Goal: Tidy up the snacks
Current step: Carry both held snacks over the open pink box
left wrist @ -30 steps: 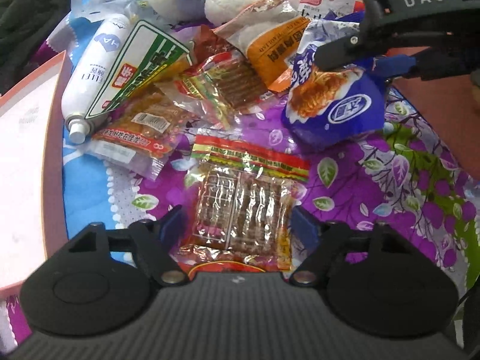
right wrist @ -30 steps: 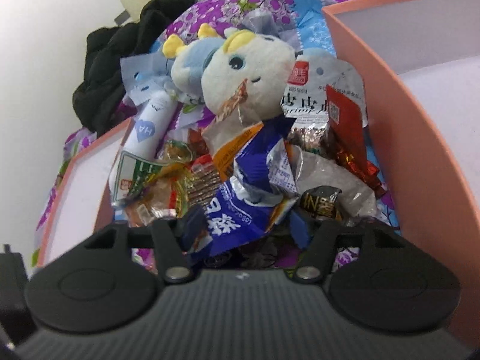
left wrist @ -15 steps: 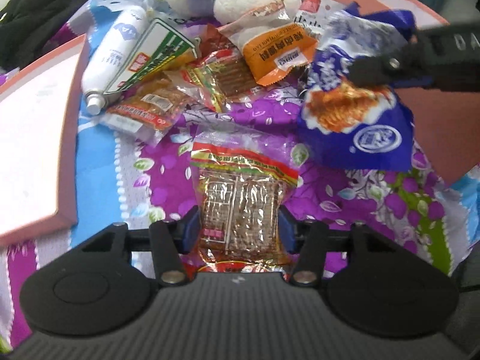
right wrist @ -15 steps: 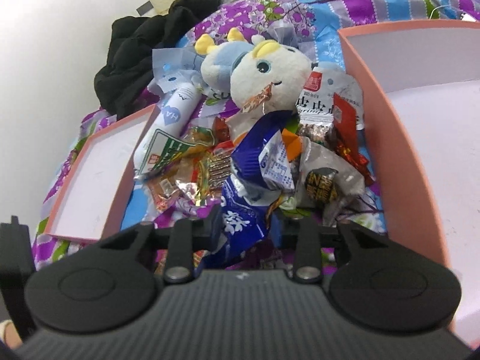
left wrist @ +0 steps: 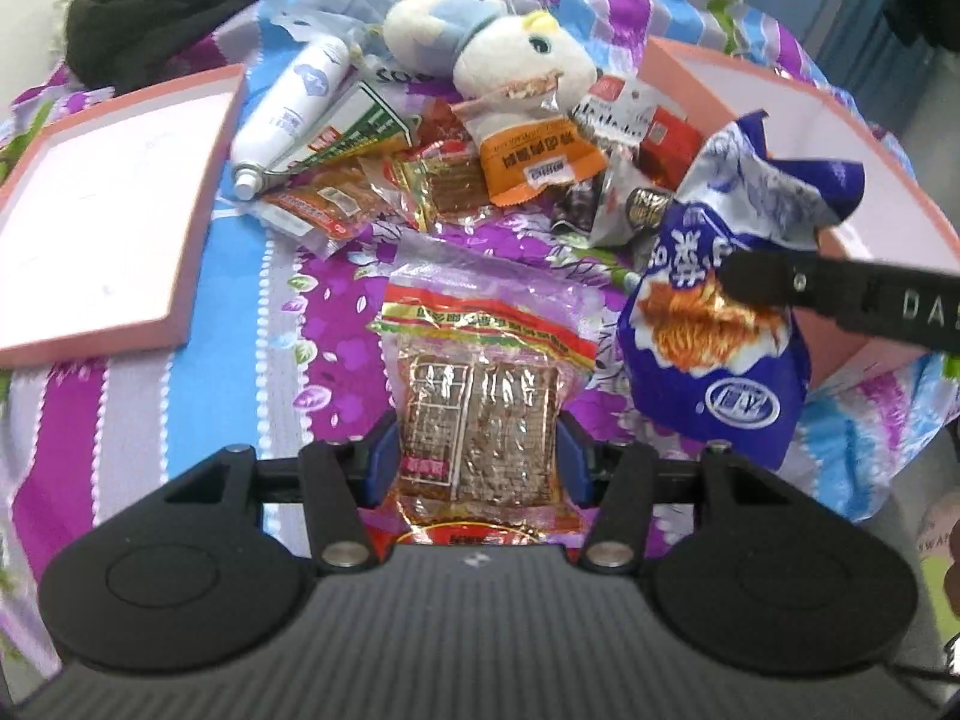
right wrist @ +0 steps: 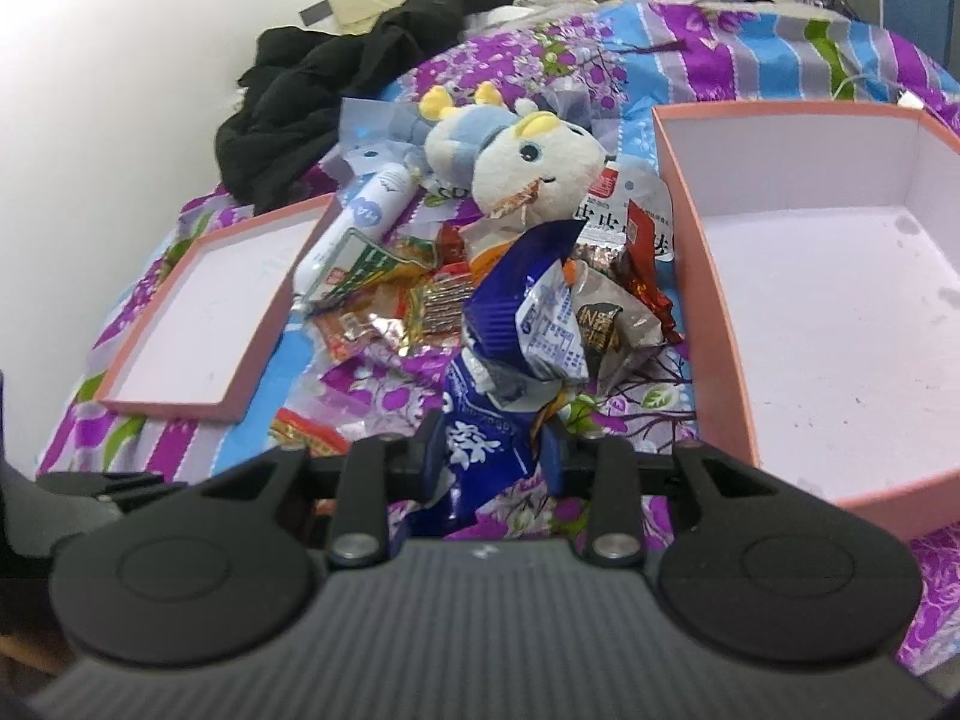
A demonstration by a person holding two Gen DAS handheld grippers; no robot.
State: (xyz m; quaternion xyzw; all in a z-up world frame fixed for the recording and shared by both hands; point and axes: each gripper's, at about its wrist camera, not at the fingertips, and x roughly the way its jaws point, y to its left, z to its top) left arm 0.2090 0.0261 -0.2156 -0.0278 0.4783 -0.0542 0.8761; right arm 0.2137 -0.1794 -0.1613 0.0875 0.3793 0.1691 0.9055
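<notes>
The left gripper [left wrist: 477, 465] is clamped on a clear packet of brown snack sticks [left wrist: 480, 414], which hangs between its blue pads above the flowered bedspread [left wrist: 336, 324]. To its right, the right gripper [right wrist: 495, 450] is clamped on a blue noodle-snack bag [right wrist: 516, 330], whose crumpled top stands up ahead of its fingers. Beyond both grippers lies a heap of snack packets with a plush toy [left wrist: 510, 54] and a white tube [left wrist: 294, 114]. An open pink box [right wrist: 840, 324] sits right of the right gripper, its lid [right wrist: 204, 312] to the left.
</notes>
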